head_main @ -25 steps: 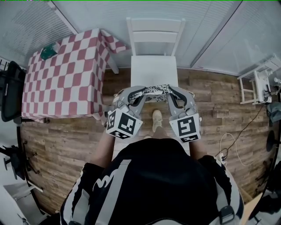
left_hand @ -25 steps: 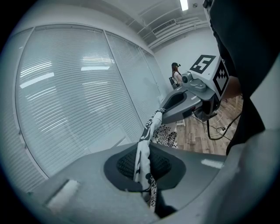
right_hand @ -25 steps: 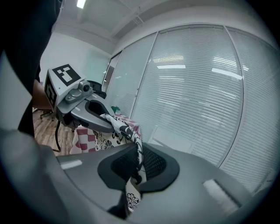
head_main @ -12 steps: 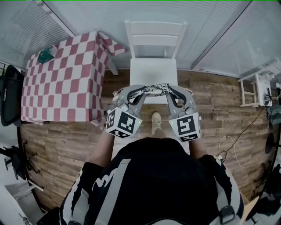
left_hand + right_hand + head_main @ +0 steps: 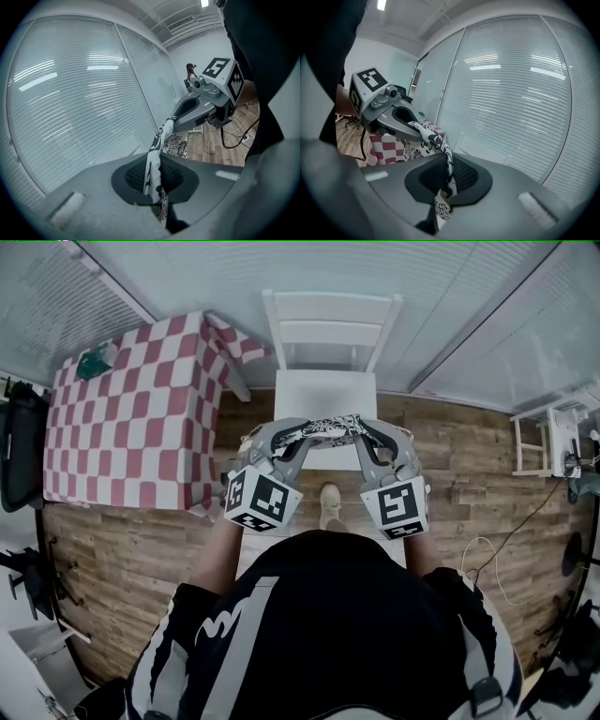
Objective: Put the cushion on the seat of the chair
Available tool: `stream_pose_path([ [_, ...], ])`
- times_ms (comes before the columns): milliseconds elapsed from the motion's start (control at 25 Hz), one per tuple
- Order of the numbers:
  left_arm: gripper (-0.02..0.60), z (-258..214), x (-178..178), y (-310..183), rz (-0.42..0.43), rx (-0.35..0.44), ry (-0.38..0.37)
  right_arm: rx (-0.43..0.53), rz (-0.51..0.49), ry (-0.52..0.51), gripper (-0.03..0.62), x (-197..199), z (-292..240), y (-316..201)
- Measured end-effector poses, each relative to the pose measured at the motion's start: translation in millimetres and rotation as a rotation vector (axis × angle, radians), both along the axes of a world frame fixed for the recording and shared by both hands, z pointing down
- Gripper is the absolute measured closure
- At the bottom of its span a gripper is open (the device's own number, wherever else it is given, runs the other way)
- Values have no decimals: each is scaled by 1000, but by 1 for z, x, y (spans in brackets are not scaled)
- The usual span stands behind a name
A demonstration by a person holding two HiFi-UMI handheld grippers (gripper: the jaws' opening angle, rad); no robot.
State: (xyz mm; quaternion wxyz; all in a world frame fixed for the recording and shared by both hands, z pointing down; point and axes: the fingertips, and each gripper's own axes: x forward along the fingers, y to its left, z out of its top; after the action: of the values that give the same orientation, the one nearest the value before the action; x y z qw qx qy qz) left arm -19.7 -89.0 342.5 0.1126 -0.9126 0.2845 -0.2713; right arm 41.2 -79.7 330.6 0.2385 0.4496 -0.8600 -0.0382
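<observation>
White-and-black patterned fabric, the cushion (image 5: 323, 429), stretches between the two grippers in the head view, over the front part of the white chair (image 5: 330, 322) seat (image 5: 326, 395); whether it touches the seat cannot be told from here. The left gripper (image 5: 284, 434) pinches the cushion's left end and the right gripper (image 5: 365, 433) its right end, each with its marker cube towards the person. The person's shoe (image 5: 330, 505) shows between the cubes on the wooden floor (image 5: 469, 479). A table under a red-and-white checked cloth (image 5: 131, 423) stands to the left of the chair, with a small green thing (image 5: 97, 360) on its far corner. In the left gripper view the jaws are pressed together on the cushion's edge, and the fabric (image 5: 153, 150) rises as a thin strip from between them across to the right gripper (image 5: 176, 118), which holds the other end in front of slatted blinds (image 5: 70, 103). In the right gripper view the jaws are likewise closed tight on the fabric (image 5: 446, 157), which runs up and left to the left gripper (image 5: 412, 125), with the checked cloth (image 5: 386, 151) behind it.
</observation>
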Motion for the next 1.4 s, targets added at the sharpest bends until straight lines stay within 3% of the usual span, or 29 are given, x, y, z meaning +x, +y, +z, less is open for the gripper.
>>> stream_pose_path([
  [320,566,4,12,-29,-23,-2,-3,-14,6,-3,585,13,-1,-32],
  [880,566,27,22,-59,-75,-52,-1,-77,-79,14,585,23,28,-55],
  [1400,566,55,16,-80,-44,-113,-29,-151,-93,44,585,19,64,-68],
])
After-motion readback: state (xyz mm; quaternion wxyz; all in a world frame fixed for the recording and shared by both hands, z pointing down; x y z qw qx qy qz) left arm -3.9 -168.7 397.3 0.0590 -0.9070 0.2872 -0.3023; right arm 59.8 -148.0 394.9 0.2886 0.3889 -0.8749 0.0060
